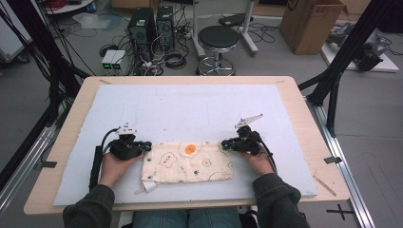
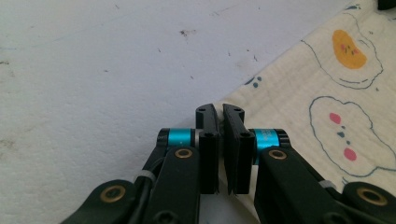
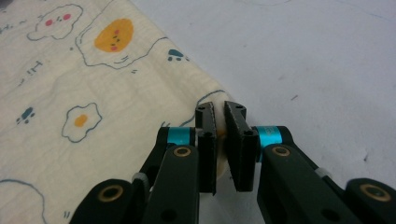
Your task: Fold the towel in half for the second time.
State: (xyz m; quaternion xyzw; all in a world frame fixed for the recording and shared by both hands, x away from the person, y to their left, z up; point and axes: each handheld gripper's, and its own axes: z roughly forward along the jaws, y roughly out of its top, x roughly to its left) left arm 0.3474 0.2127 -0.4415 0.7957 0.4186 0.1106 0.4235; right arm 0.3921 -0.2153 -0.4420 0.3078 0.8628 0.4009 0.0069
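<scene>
Nearest the person, a cream folded cotton cloth printed with fried eggs and blue-outlined clouds lies flat on the white foam mat that covers the wooden surface. The cloth sits between the two hands, its long edges running across the view.

The left hand-held gripper meets the cloth at its far left corner. In the left gripper view that left hand-held gripper has its jaws drawn together with the cloth's corner pinched between them, the rest of the fabric spreading off to the right.

The right hand-held gripper meets the far right corner. In the right gripper view the right hand-held gripper is likewise clamped on a small raised fold of the cloth, which spreads away to the left.

Farther off, beyond the surface, stand a black round stool and a brown cardboard box on the floor.
</scene>
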